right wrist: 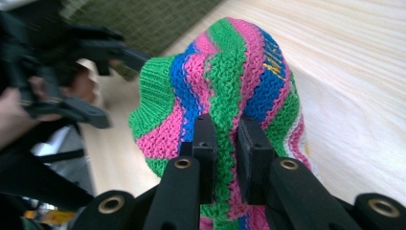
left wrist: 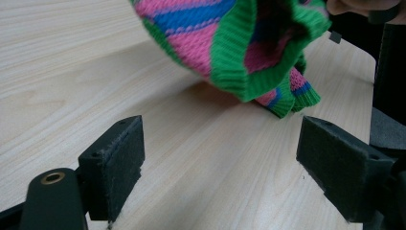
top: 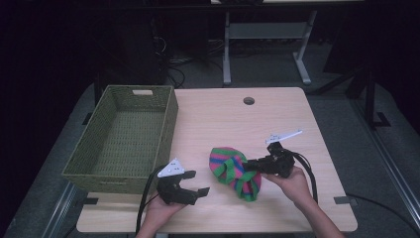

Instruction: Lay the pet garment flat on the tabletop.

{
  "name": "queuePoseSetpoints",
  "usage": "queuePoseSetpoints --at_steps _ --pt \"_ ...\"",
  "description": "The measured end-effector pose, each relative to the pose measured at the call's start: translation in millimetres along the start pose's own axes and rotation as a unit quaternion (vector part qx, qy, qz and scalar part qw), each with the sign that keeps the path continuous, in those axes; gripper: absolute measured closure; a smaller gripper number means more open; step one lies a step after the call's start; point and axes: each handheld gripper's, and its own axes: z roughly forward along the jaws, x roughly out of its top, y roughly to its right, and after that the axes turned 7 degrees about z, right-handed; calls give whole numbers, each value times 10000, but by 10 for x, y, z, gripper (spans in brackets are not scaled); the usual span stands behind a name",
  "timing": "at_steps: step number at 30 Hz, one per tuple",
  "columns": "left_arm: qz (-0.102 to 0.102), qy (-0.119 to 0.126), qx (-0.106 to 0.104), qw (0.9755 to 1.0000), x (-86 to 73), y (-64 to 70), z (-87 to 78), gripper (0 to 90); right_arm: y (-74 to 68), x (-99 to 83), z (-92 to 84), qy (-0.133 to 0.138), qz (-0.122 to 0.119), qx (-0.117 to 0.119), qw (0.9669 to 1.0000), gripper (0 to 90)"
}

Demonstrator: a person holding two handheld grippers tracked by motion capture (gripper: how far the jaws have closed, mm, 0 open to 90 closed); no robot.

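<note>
A green basket (top: pixel 124 139) stands at the left of the table (top: pixel 277 114). Right of the basket, the left gripper (top: pixel 194 185) holds its jaws spread and empty. Further right, the right gripper (top: pixel 249 166) pinches a striped knitted hat (top: pixel 232 171), which droops onto the table.

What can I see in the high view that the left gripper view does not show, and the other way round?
High view: the basket, both hands, the right gripper shut on the hat.
Left gripper view: its own open pads close up, nothing between them, and the hat's green rim opening.
Both: the hat and the table.
</note>
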Motion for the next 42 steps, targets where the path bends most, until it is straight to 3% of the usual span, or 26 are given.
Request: queuePoseSetpoints --at_steps 8,15,23,33,39,42 --pt "29 -15 5 10000 2 5 2 165 75 0 236 -425 -89 -597 9973 784" --pt "39 -14 3 10000 1 -5 -6 165 110 -18 284 -530 -99 -686 9962 737" --pt "36 -12 -9 10000 4 4 2 165 160 -121 324 -807 -149 -552 9951 670" --pt "63 -23 -17 10000 9 -3 14 165 79 -51 153 -775 -423 -376 9954 553" --pt "71 -18 -15 10000 14 0 8 165 -67 -10 95 -782 -793 -262 9934 532" --pt "59 -6 -14 10000 9 2 1 165 -228 -15 109 -925 -1134 -157 9891 526"
